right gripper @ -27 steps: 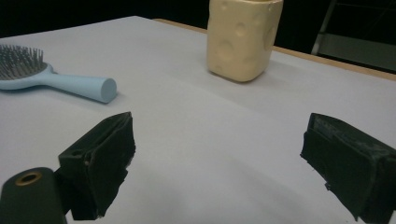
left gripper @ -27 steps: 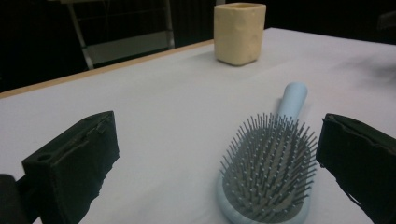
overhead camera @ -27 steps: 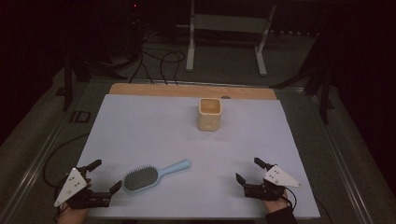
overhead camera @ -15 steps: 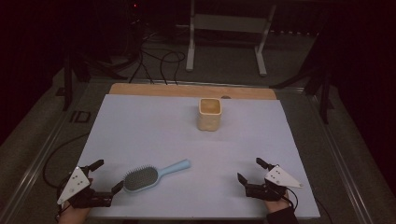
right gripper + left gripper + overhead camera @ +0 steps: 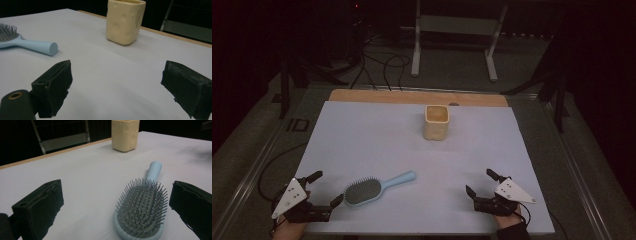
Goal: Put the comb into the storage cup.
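Hairbrush (image 5: 374, 187) lay bristles up on the near left of the bench (image 5: 377, 140), just beside our left gripper (image 5: 326, 190), jaws wide apart, likely ready to grab it. Our right gripper (image 5: 478, 183) waited near right, jaws apart, holding nothing.

The hairbrush (image 5: 142, 207) is seen as smooth pale-blue plastic w/ a slight sheen; its bristles are thin grey pins on a matt grey pad. The cup (image 5: 125, 21) is rendered in a matt cream material w/ a dimpled surface. The tabletop (image 5: 377, 145) is covered by a matt white sheet, prob. paper; bare wood is shown along its far edge. The fingers (image 5: 56, 82) are faced w/ rough matt black pads.
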Demonstrator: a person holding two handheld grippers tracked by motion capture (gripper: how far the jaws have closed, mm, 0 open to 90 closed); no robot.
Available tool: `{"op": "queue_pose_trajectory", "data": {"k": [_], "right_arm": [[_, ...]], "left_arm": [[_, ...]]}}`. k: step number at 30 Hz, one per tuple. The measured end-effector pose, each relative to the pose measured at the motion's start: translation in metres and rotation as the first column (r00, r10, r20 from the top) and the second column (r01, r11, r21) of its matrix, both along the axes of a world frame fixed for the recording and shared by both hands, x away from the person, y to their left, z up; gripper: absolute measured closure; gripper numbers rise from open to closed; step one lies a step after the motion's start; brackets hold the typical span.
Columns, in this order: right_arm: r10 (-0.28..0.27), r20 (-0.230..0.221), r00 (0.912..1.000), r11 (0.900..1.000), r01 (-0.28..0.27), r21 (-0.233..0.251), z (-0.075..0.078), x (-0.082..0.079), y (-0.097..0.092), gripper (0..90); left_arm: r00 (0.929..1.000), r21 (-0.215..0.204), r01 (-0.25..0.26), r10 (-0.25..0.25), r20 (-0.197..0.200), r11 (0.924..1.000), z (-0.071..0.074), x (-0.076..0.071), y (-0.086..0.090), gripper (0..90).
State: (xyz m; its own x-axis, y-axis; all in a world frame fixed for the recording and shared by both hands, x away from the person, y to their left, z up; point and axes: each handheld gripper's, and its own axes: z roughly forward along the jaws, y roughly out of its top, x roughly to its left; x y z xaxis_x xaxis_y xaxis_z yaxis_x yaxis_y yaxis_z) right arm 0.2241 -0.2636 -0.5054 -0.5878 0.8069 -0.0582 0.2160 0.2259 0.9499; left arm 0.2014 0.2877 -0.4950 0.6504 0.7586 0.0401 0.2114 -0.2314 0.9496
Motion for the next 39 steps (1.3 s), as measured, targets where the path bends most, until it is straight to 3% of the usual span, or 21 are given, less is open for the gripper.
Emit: {"op": "queue_pose_trajectory", "data": {"k": [11, 20, 26, 32, 39], "right_arm": [[-0.011, 0.024, 0.9997, 0.9999, 0.011, 0.003, 0.003, -0.003, 0.0, 9.1], [-0.022, 0.025, 0.9995, 0.9998, 0.021, 0.004, 0.005, -0.005, 0.0, 9.1], [-0.02, 0.033, 0.9993, 0.9998, 0.02, 0.002, 0.006, -0.005, 0.001, 9.2], [-0.02, 0.03, 0.9994, 0.9998, 0.02, 0.009, 0.006, -0.005, 0.0, 9.2], [-0.017, 0.029, 0.9994, 0.9998, 0.017, 0.012, 0.006, -0.006, 0.0, 9.2]], "left_arm": [[1.0, -0.008, -0.008, 0.008, 0.003, 0.9999, 0.01, 0.001, -0.001, 0.0], [1.0, 0.01, -0.008, 0.008, 0.0, 0.9999, 0.031, 0.004, -0.004, 0.0], [1.0, -0.005, 0.002, -0.002, -0.005, 1.0, 0.048, 0.011, -0.007, 0.0], [0.9998, -0.018, 0.011, -0.011, -0.017, 0.9998, 0.066, 0.02, -0.009, 0.0], [0.9979, -0.051, 0.017, -0.021, -0.061, 0.9986, 0.082, 0.032, -0.014, 0.0]]}}
